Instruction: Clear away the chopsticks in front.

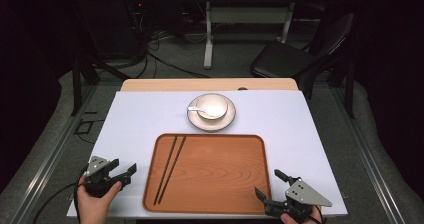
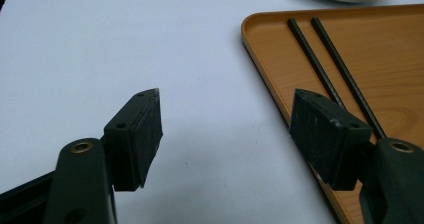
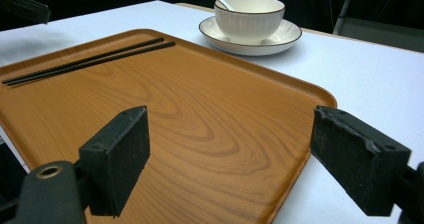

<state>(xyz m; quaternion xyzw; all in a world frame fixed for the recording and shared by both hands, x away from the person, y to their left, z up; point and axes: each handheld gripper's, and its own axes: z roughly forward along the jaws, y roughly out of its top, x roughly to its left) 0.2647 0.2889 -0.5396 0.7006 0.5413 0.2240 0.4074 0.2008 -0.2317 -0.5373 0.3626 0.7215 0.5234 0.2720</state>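
Note:
A wooden tray (image 1: pixel 215 184) lies on the white table near the front edge. Two black chopsticks (image 1: pixel 170 166) lie side by side along its left part. Behind the tray a white bowl (image 1: pixel 211 105) with a spoon (image 1: pixel 202 110) in it stands on a saucer (image 1: pixel 220 123). My left gripper (image 1: pixel 125 168) is left of the tray, open and empty; in its own view its fingertips (image 2: pixel 150 109) straddle the tray's rim (image 2: pixel 260 59) close to the chopsticks (image 2: pixel 320 49). My right gripper (image 1: pixel 270 183) is open over the tray's front right corner (image 3: pixel 200 119), with the bowl (image 3: pixel 250 16) far ahead.
The white table cover (image 1: pixel 280 124) has bare room on both sides of the tray. Beyond the table stand a black chair (image 1: pixel 300 54) and another table's leg (image 1: pixel 208 34), with cables (image 1: pixel 150 49) on the floor.

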